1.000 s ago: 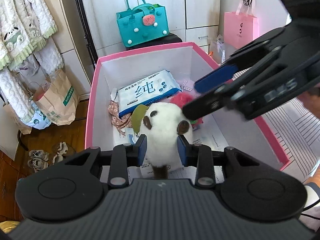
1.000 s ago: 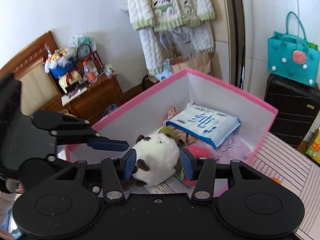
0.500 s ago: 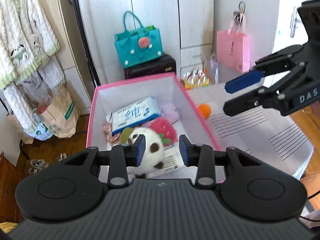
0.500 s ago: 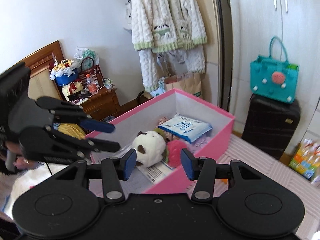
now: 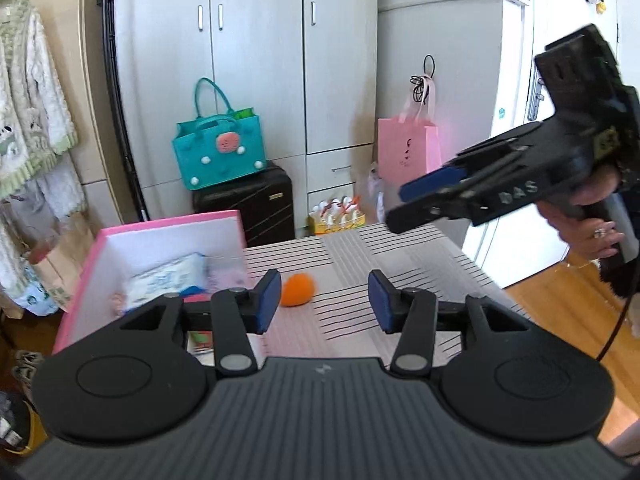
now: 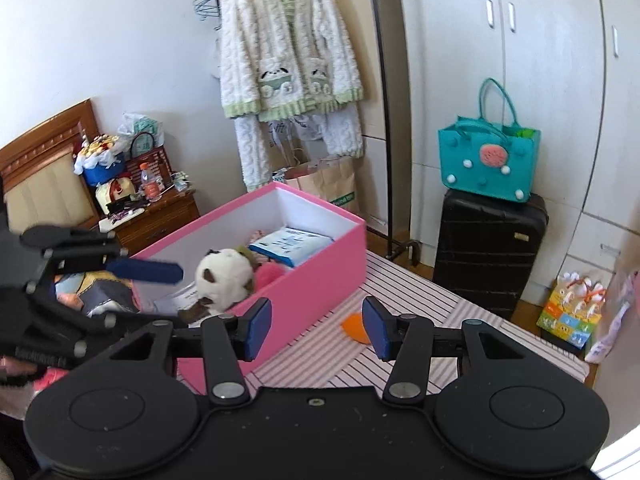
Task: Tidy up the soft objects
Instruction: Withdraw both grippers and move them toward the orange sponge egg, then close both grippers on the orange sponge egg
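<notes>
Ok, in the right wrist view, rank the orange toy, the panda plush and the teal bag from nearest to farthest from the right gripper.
1. Orange toy, on the striped surface just ahead of the right gripper.
2. Panda plush, inside the pink box, left.
3. Teal bag, atop the black suitcase, far right.

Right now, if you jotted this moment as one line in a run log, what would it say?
left gripper: open, empty, jaws just widened | right gripper: open, empty | white-and-brown plush toy: in pink cardboard box | orange soft ball: on striped cloth, outside box

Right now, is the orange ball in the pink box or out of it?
Out. The orange ball lies on the striped cover beside the pink box, outside its wall.
</notes>
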### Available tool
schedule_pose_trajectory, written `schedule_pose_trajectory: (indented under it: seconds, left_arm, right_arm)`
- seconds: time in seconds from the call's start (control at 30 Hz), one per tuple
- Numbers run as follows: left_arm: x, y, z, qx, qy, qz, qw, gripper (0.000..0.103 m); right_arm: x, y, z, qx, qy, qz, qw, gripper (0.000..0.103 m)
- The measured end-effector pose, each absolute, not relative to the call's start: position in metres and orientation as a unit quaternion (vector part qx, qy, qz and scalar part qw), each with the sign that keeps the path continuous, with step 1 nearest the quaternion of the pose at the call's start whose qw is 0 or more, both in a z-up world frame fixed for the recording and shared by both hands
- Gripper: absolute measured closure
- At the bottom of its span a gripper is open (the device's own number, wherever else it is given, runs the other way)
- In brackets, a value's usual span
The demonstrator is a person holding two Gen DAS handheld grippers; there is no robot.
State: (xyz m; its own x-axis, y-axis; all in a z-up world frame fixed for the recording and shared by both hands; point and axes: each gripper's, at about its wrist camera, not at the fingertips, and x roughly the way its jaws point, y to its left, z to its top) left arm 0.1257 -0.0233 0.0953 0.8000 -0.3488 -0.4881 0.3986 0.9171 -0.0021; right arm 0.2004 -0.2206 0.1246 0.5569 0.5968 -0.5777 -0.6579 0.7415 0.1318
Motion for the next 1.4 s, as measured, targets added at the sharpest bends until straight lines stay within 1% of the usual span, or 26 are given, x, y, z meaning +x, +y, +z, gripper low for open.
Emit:
schedule_pose_trajectory:
  seconds: [0.13,0.23,0.47,0.57,0.67,0.83,0.93,0.97,1.2,1.4]
  left_arm:
    - [0.134,-0.054,0.078,0.051,0.246,-0.186,0.95,0.05]
    - [0.142,-0.074,0.064,0.058,0.249,-0.164,0.953,0.049]
    - [0.173,-0.095,0.033,0.025,0.259,-0.106,0.96,0.048]
    - [0.185,-0.101,0.015,0.002,0.244,-0.081,0.966,0.047]
    - [0.195,-0.108,-0.002,-0.004,0.252,-0.066,0.965,0.046]
    - [0.218,-0.118,-0.026,0.008,0.27,-0.018,0.963,0.046]
    - [0.234,-0.125,-0.038,0.045,0.279,0.025,0.959,0.046]
    - [0.24,-0.127,-0.041,0.055,0.285,0.036,0.956,0.046]
    - [0.263,-0.122,-0.053,0.03,0.306,0.047,0.951,0.046]
    - [0.267,-0.117,-0.059,0.021,0.306,0.053,0.95,0.045]
  right_arm:
    - [0.217,-0.236,0.109,-0.034,0.319,0.36,0.876,0.047]
    - [0.231,-0.245,0.097,-0.022,0.328,0.372,0.868,0.047]
    - [0.268,-0.248,0.064,-0.007,0.351,0.393,0.85,0.045]
    - [0.282,-0.243,0.051,-0.011,0.358,0.401,0.843,0.045]
    - [0.296,-0.237,0.04,-0.013,0.367,0.411,0.835,0.045]
    - [0.318,-0.229,0.023,-0.014,0.38,0.427,0.82,0.045]
    - [0.33,-0.223,0.013,-0.021,0.387,0.435,0.812,0.045]
    - [0.334,-0.22,0.009,-0.02,0.391,0.438,0.809,0.045]
    - [0.356,-0.205,-0.01,-0.018,0.412,0.456,0.789,0.045]
    - [0.366,-0.196,-0.022,-0.011,0.429,0.462,0.776,0.045]
